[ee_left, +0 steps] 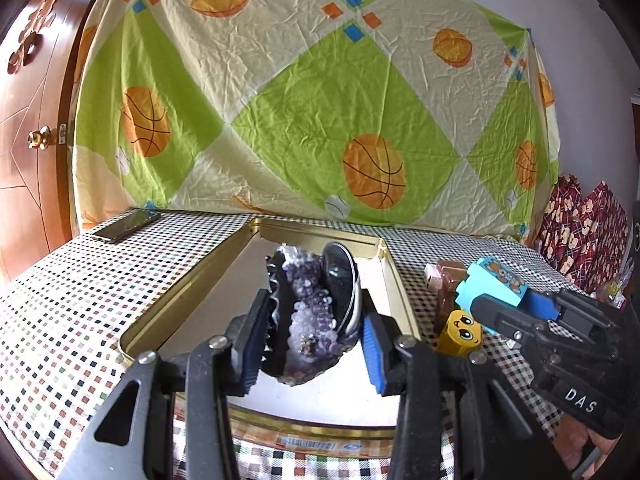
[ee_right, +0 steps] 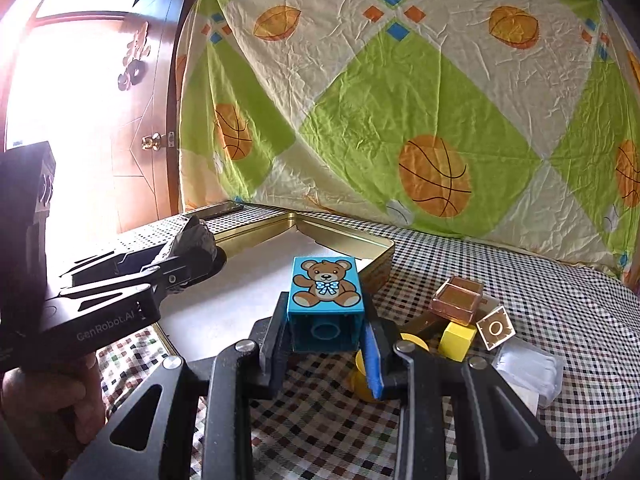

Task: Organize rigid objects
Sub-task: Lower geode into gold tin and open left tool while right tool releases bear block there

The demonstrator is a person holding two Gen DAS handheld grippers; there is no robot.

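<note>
With the left gripper (ee_left: pixel 312 344) clenched on the geode (ee_left: pixel 304 320) above the tin (ee_left: pixel 192 284) and the right gripper (ee_right: pixel 326 344) grasping the block (ee_right: pixel 326 292) at the tin's 3 o'clock edge, lower each fully inside before releasing.

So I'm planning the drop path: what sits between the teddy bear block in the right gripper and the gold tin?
Nothing: in the right wrist view the teddy bear block hangs by the gold tin corner, only checkered cloth beneath.
</note>
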